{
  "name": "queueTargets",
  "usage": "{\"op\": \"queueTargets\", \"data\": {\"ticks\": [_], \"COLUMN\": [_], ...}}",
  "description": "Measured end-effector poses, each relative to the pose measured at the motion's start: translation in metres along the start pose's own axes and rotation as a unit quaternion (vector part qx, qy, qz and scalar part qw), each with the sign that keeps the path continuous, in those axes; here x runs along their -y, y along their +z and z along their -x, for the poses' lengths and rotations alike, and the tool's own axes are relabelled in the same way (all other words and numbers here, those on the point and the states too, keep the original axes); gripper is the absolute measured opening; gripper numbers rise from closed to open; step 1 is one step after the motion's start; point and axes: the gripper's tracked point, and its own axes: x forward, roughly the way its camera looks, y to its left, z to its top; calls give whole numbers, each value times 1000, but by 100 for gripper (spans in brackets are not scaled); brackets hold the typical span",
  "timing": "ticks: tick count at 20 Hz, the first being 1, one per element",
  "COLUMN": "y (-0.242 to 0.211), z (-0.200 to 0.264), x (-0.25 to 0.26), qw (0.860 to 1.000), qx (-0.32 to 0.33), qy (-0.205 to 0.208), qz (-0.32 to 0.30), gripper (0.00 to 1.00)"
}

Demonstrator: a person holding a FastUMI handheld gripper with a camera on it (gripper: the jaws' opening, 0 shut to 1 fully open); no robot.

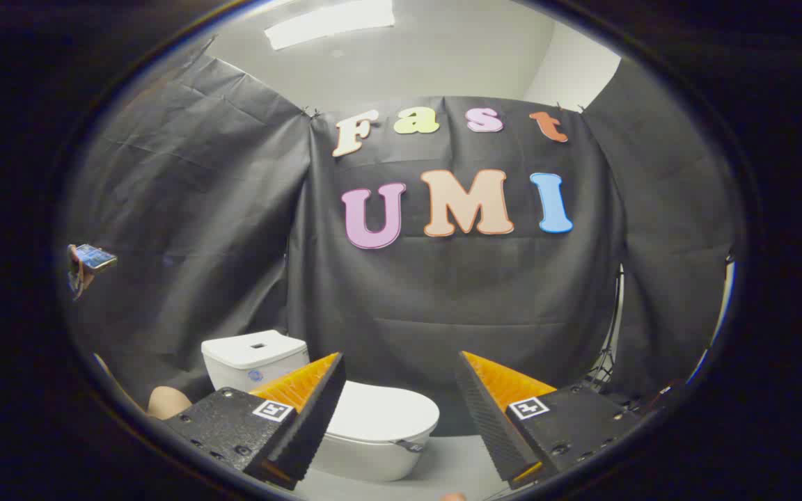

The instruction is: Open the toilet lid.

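A white toilet stands on the floor ahead of my fingers, its lid (381, 412) lying flat and closed over the bowl (366, 456). Its white tank (253, 356) rises behind the left finger. My gripper (401, 365) is open, held above and short of the toilet, with nothing between the fingers. The left finger (307, 410) covers the lid's left part; the right finger (488, 410) is off to the toilet's right, over the floor.
Black cloth walls close the booth behind and on both sides of the toilet. A person's hand holds a phone (95, 259) far to the left, and a knee (166, 401) shows beside the tank. Grey floor (453, 463) lies right of the bowl.
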Motion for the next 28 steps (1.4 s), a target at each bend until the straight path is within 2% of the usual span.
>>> {"op": "queueTargets", "data": {"ticks": [15, 19, 25, 28], "y": [-37, -63, -99, -116], "z": [7, -6, -51, -84], "x": [9, 23, 31, 37], "qw": [999, 994, 981, 967], "qx": [-48, -92, -156, -183], "qy": [-15, -51, -57, -60], "qz": [-13, -37, -104, -169], "gripper": [97, 97, 97, 97]}}
